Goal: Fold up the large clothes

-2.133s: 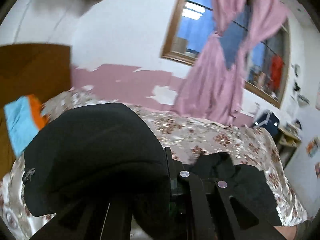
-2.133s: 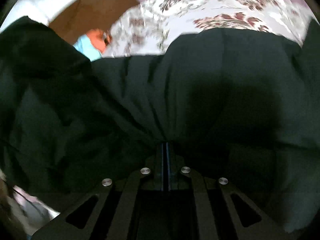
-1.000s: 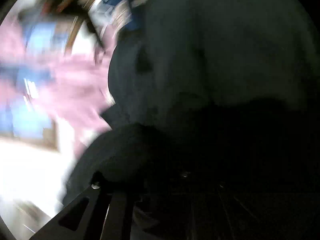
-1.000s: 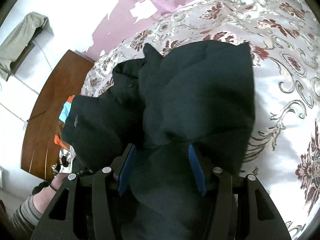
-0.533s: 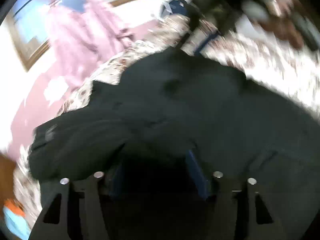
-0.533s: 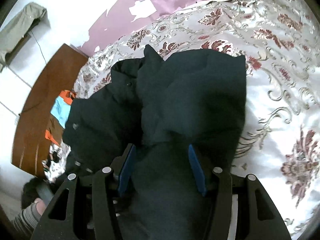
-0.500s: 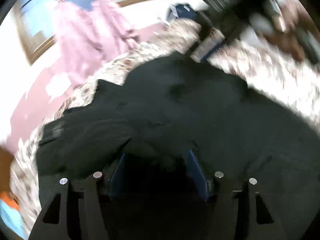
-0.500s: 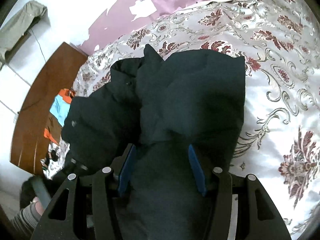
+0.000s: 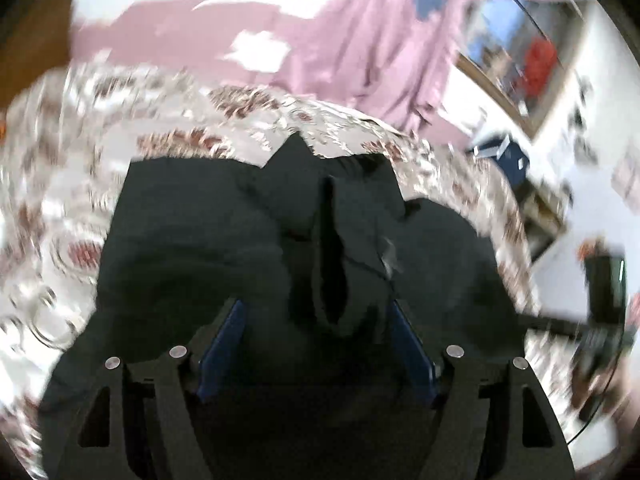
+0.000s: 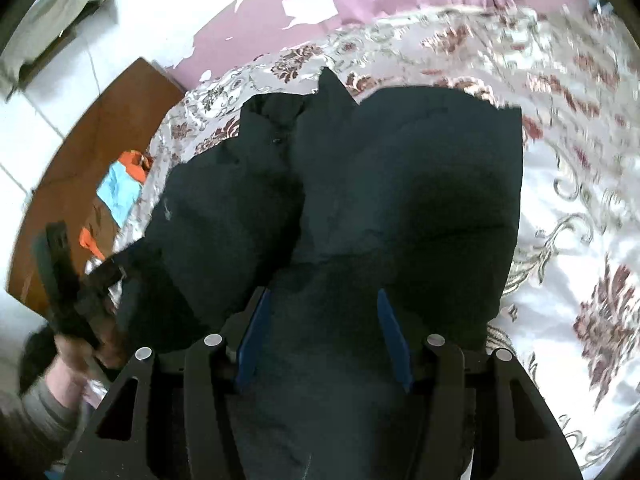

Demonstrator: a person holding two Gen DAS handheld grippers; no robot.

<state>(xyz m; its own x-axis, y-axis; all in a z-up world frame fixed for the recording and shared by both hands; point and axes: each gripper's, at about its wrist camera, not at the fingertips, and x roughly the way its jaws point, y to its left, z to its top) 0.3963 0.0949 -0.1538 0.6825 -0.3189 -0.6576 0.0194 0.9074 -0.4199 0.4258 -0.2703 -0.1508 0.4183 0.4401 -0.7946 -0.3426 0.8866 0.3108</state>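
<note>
Floral bedspread [image 10: 568,208] in cream and maroon fills the scene, and on it lies the black padded jacket [image 10: 400,184], bunched into a puffy, roughly folded heap with one pointed corner poking out at its far edge. Over on the right wrist view, the right gripper [image 10: 322,332] sits low over the near end of the jacket, its blue-padded fingers [image 10: 252,340] spread wide with dark fabric lying between them, not pinched. Left of the jacket in that same view, the person's hand [image 10: 76,356] grips the handle of the left gripper, at the bedspread's edge. Beyond the jacket's left side, a wooden headboard [image 10: 92,160] leans along the white wall, and a light blue and orange cloth [image 10: 120,192] lies between headboard and jacket. Switching to the left wrist view, blurred with motion: the left gripper [image 9: 316,344] hangs over the jacket [image 9: 192,240] too, blue pads [image 9: 222,340] held wide apart, a dark fold of the garment rising between them without being clamped. Behind the jacket here, a pink curtain [image 9: 368,48] hangs by a wood-framed window [image 9: 516,40].
</note>
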